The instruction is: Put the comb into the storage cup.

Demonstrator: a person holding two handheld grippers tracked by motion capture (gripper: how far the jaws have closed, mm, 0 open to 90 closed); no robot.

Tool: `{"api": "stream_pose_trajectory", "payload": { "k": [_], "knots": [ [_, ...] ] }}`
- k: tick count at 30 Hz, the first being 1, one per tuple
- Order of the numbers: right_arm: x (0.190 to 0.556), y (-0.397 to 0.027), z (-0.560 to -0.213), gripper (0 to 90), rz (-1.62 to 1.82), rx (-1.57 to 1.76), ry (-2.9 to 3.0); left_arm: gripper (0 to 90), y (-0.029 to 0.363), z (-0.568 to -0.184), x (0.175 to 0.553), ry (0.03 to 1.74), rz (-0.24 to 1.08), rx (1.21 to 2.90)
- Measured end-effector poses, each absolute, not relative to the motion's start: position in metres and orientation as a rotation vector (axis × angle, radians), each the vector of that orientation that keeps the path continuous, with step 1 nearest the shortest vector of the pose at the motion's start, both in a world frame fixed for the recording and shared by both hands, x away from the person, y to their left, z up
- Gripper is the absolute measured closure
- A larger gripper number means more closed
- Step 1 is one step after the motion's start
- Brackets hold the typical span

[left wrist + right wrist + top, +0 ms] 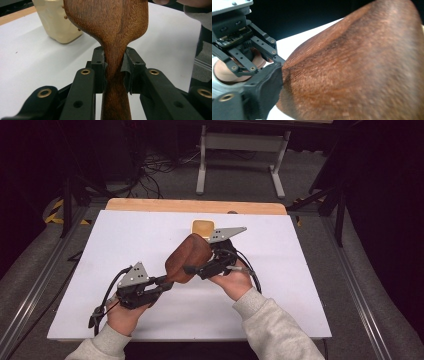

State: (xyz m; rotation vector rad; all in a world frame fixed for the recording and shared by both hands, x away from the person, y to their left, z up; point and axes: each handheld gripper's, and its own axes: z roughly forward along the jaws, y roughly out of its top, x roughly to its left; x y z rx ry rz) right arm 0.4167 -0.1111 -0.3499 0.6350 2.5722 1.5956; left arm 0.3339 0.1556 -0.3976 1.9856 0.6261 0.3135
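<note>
Up high, the left tongs [167,282] and right tongs [192,269] hold a brown wooden paddle [188,257] above the white surface [300,285]. Left gripper view: both jaws pinch its thin handle [113,75], a cream jar [56,21] behind. Right gripper view: one jaw presses the paddle's edge; I cannot tell its grip. No writing reads.

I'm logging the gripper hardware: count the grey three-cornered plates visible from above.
2. One grey plate tops the left gripper at lower left; the other grey plate sits on the right gripper, near the table's centre beside the cream container.
</note>
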Motion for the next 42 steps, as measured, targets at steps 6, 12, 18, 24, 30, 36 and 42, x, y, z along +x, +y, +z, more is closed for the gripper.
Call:
{"api": "stream_pose_trajectory", "payload": {
  "k": [6, 12, 18, 24, 30, 36, 42],
  "knots": [
    [0.416, -0.111, -0.348, 26.0, 1.562, 0.631, 2.621, 73.8, 0.153, -0.402, 0.336, 0.633, 0.317, 2.014],
    [0.416, -0.112, -0.34, 39.8, 1.598, 0.608, 2.661, 73.9, 0.15, -0.405, 0.336, 0.623, 0.321, 2.041],
    [0.412, -0.11, -0.332, 48.2, 1.598, 0.544, 2.692, 72.5, 0.15, -0.408, 0.337, 0.628, 0.335, 2.056],
    [0.409, -0.109, -0.328, 56.4, 1.638, 0.501, 2.718, 71.4, 0.149, -0.409, 0.338, 0.627, 0.345, 2.059],
    [0.404, -0.104, -0.322, 60.0, 1.615, 0.453, 2.723, 70.1, 0.151, -0.41, 0.34, 0.627, 0.344, 2.048],
    [0.401, -0.1, -0.317, 60.1, 1.572, 0.434, 2.724, 63.6, 0.154, -0.409, 0.342, 0.625, 0.322, 2.02],
    [0.401, -0.102, -0.305, 60.0, 1.568, 0.402, 2.697, 33.5, 0.163, -0.405, 0.342, 0.603, 0.305, 1.958]
  ]
}}
